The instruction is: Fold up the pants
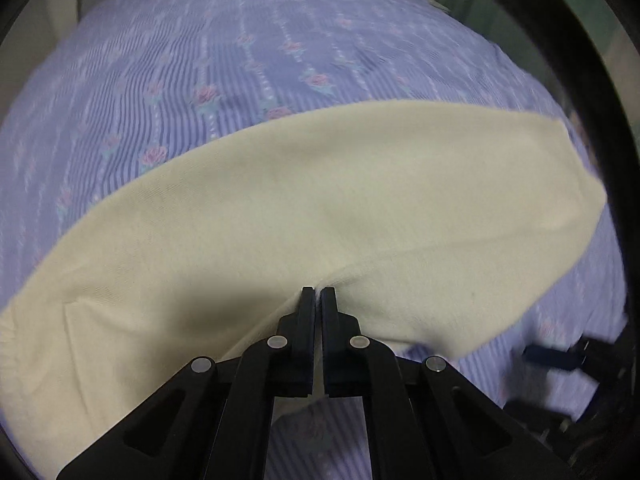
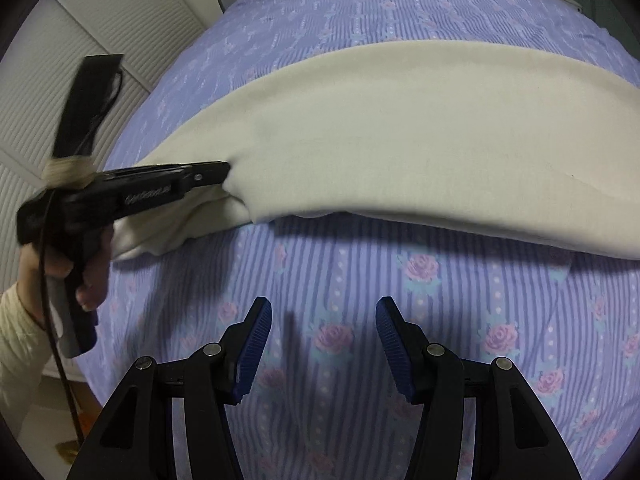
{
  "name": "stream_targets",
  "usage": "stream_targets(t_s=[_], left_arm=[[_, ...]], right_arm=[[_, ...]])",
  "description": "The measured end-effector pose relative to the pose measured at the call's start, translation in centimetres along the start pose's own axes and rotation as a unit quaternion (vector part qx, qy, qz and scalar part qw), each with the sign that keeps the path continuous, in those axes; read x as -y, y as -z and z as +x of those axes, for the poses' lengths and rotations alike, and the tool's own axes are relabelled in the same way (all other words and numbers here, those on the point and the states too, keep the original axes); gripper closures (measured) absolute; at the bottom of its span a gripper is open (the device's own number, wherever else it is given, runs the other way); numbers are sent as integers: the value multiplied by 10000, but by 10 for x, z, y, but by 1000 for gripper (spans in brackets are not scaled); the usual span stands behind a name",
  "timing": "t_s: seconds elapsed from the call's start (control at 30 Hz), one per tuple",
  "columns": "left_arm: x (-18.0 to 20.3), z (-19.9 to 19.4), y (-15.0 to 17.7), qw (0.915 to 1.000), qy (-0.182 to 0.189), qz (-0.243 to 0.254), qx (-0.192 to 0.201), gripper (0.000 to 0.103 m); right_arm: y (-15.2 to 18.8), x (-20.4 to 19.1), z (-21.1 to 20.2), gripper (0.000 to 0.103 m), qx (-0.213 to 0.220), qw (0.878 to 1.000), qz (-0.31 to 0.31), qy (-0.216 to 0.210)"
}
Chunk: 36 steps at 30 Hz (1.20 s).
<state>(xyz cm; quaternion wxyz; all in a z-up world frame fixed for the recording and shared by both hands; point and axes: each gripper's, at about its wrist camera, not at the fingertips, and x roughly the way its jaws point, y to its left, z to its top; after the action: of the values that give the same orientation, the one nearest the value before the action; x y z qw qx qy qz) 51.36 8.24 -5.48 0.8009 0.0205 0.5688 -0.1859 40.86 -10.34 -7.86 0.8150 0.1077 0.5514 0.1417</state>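
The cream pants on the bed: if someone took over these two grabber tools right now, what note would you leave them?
Left gripper: shut on the pants, pinching a fold of the near edge and lifting it off the bedsheet.
Right gripper: open, holding nothing, hovering over bare sheet short of the pants.
Pants: stretched long across the bed; part looks doubled under near the left gripper.
Done: one grip taken.
Left: probably grab further along with the right gripper, then carry the fold over.
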Motion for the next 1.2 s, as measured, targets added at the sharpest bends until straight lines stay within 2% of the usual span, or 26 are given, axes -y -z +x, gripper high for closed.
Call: stream_targets(t_s=[0.17,0.27,0.37,0.5,0.63,0.77,0.93,1.03,1.13,1.2], left_arm=[[-4,2,-3,10000,58,28,-63,97],[-4,3,-3,9999,40,86,-53,97],[-9,4,-5,9999,131,-8,-69,97],[-12,5,-4,9997,223,-58,-42,96],[-15,5,-4,9994,294,-150,-43,96],[-17,4,-3,9992,336,-193,-25,96],[-22,6,-5,9983,449,-356,-62,96],[-21,5,-3,9987,425,-272,-35,96],[-21,3,-1,9988,424,-255,-3,96],[-22,3,-1,9984,455,-321,-6,96]], right_arm=[[-15,-17,7,48,175,9994,27,-289],[-27,-26,5,48,424,9987,38,-277],[-36,-34,7,48,470,9981,5,-386],[-47,-44,15,48,519,9981,-202,-270],[-60,-39,27,57,493,9985,-215,-128],[-68,-38,26,58,638,9978,-179,-55],[-62,-55,33,58,417,9958,-809,8],[-56,-55,32,58,376,9960,-810,-75],[-59,-55,37,68,412,9951,-879,194],[-65,-54,39,69,445,9953,-827,218]])
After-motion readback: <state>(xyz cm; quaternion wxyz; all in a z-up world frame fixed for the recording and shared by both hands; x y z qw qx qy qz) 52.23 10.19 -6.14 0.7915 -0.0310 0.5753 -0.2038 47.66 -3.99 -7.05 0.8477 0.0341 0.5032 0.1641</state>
